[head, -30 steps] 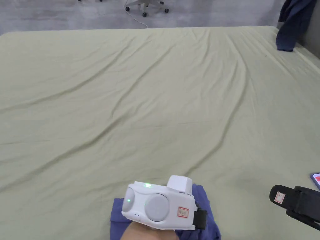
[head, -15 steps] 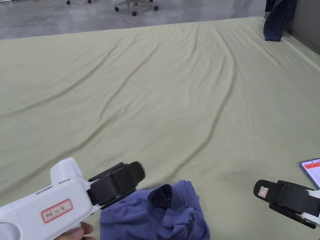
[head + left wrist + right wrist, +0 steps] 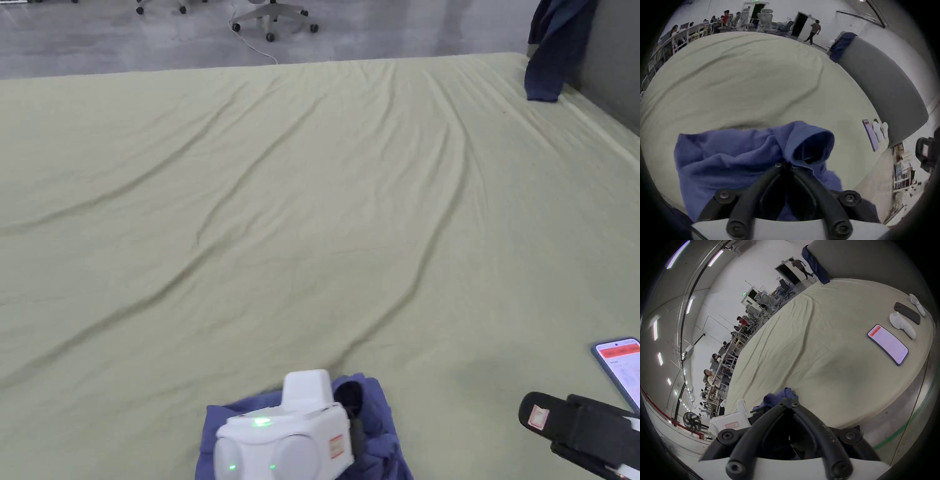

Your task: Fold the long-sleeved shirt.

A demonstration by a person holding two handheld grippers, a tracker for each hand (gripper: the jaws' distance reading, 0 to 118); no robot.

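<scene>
Open workshop hall: workbenches, office chairs.

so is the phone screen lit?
Yes, the phone lies face up on the bed sheet, its screen glowing pale with a red band.

Crumpled blue shirt on green sheet, left hand-held gripper over it, phone nearby
</scene>
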